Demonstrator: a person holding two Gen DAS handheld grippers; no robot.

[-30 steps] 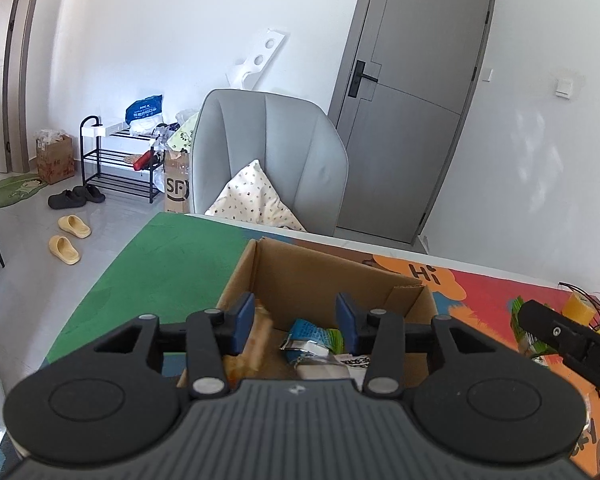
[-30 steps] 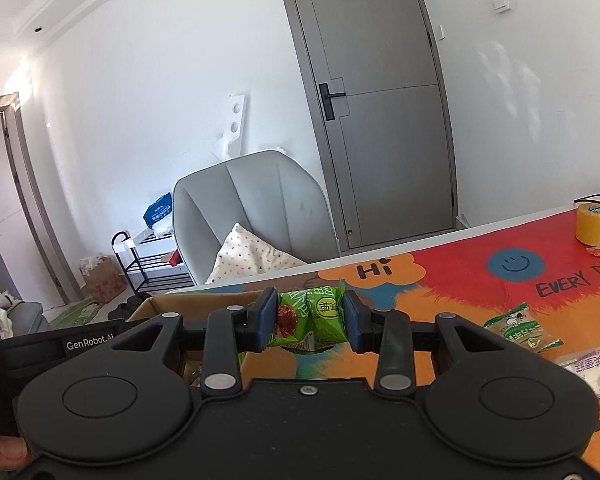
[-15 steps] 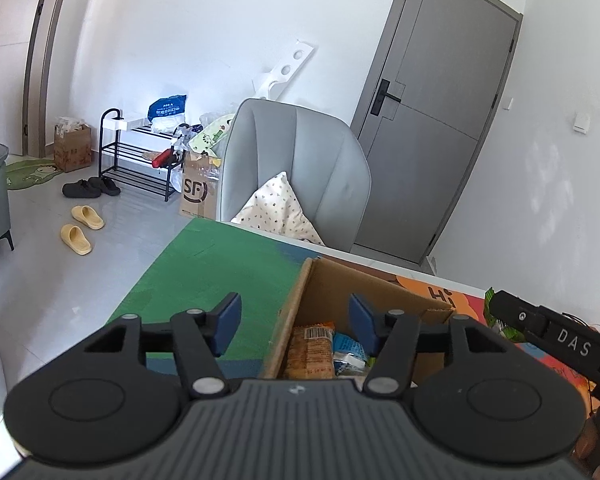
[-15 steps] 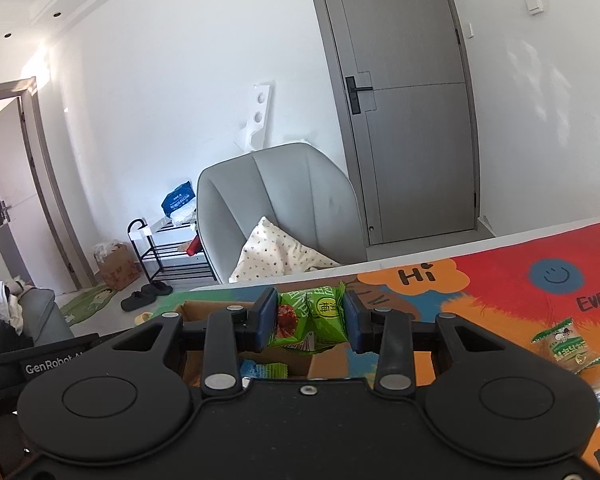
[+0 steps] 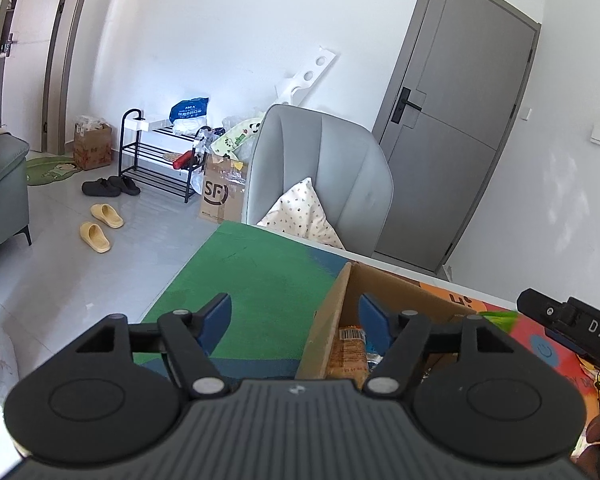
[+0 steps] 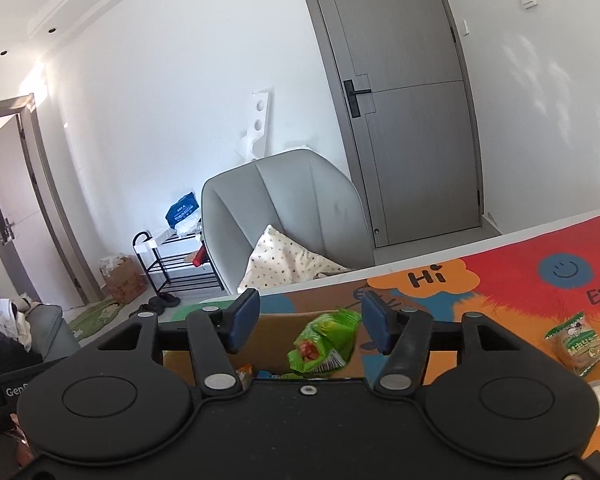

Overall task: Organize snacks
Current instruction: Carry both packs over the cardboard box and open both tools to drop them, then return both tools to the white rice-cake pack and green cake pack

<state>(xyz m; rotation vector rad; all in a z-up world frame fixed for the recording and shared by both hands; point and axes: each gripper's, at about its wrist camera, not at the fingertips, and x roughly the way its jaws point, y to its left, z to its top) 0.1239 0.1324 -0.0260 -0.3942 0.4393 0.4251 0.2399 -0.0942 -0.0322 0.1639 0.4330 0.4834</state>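
The left gripper (image 5: 295,318) hangs with its jaws spread wide and nothing between them, straddling the left wall of the cardboard box (image 5: 323,330): one finger is over the green mat (image 5: 260,280), the other over the box's inside, where an orange packet (image 5: 346,354) lies. The right gripper (image 6: 311,322) is also spread apart above the box (image 6: 276,336); the green snack bag (image 6: 326,340) sits loose between its fingers, touching neither. Right of the box, another snack packet (image 6: 580,342) lies on the colourful mat (image 6: 512,280).

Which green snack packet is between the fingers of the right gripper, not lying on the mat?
The crumpled green packet with the red picture, over the cardboard box; the other lies flat on the mat, to the right.
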